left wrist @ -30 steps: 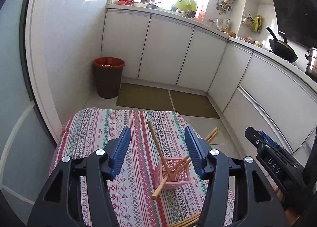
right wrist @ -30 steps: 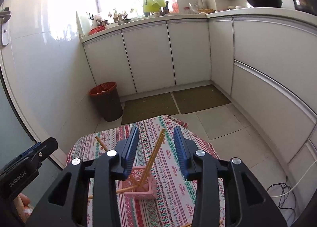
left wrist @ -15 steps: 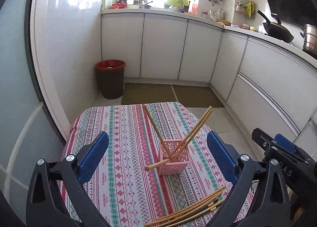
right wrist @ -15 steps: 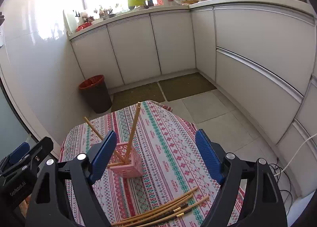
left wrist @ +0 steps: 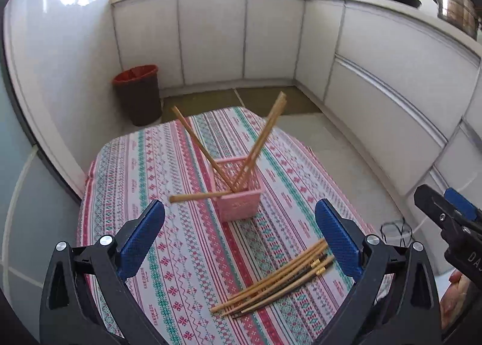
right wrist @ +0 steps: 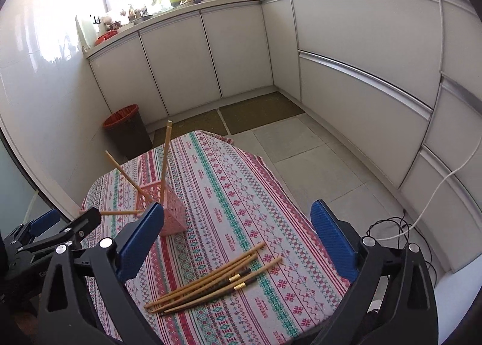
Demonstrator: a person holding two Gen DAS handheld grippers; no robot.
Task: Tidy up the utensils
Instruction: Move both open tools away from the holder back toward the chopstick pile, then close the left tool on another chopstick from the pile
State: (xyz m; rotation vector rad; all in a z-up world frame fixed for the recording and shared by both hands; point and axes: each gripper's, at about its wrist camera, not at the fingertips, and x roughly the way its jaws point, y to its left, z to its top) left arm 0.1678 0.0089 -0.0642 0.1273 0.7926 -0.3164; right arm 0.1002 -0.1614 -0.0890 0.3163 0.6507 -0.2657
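We note both tongs spread wide and holding nothing: the left tongs [left wrist: 239, 232] and the right tongs [right wrist: 238, 235] each hang above the near part of the desk [left wrist: 144, 164], which is covered by a striped patterned cloth. On the cloth stands a pink basket [left wrist: 238, 199], upright, near the middle of the desk in the left view and toward the left side in the right view [right wrist: 168, 209]. Several chopsticks lean out of it: one slants up to the left [left wrist: 195, 141], a pair slants up to the right [left wrist: 265, 137], and one lies nearly level across the basket rim, its end pointing left [left wrist: 195, 196]. A loose bundle of chopsticks [left wrist: 277, 280] lies flat on the cloth nearer to us, apart from the basket, and sits between the right tongs' fingers in the right view [right wrist: 217, 280]; some in the bundle are dark with gold bands. The right tongs show at the right edge of the left view [left wrist: 449, 218]. A red-rimmed bin [left wrist: 138, 95] stands on the floor beyond the desk, against the white cabinets.
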